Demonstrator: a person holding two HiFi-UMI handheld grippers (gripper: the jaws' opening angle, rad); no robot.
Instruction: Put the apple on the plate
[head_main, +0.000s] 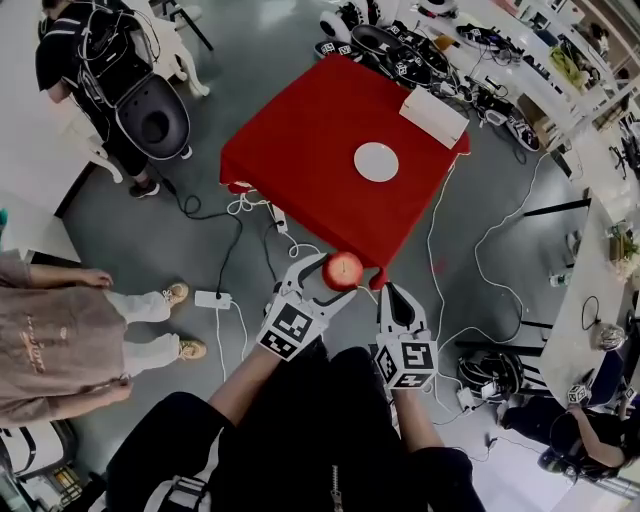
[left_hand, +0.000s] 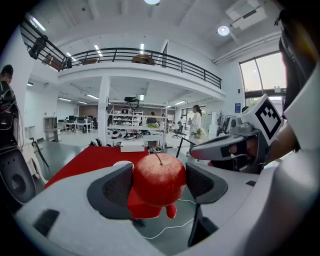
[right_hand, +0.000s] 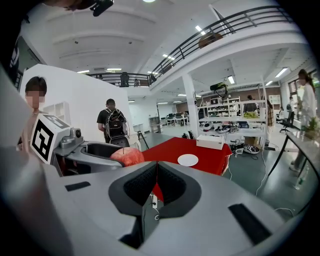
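Note:
A red apple (head_main: 343, 269) (left_hand: 158, 180) with a short stem sits between the jaws of my left gripper (head_main: 325, 277) (left_hand: 158, 182), which is shut on it, in the air short of the near corner of the red table (head_main: 310, 150). A white plate (head_main: 376, 161) (right_hand: 188, 160) lies on that table, toward its right side, with nothing on it. My right gripper (head_main: 392, 296) (right_hand: 156, 184) hangs beside the left one, to its right, its jaws shut together on nothing. From the right gripper view the apple (right_hand: 127, 156) shows at the left in the other gripper.
A white box (head_main: 434, 117) lies at the table's far right corner. Cables and a power strip (head_main: 213, 299) trail over the grey floor around the table. People stand at the left (head_main: 70, 320) and back left (head_main: 95, 60). Benches with gear line the right side.

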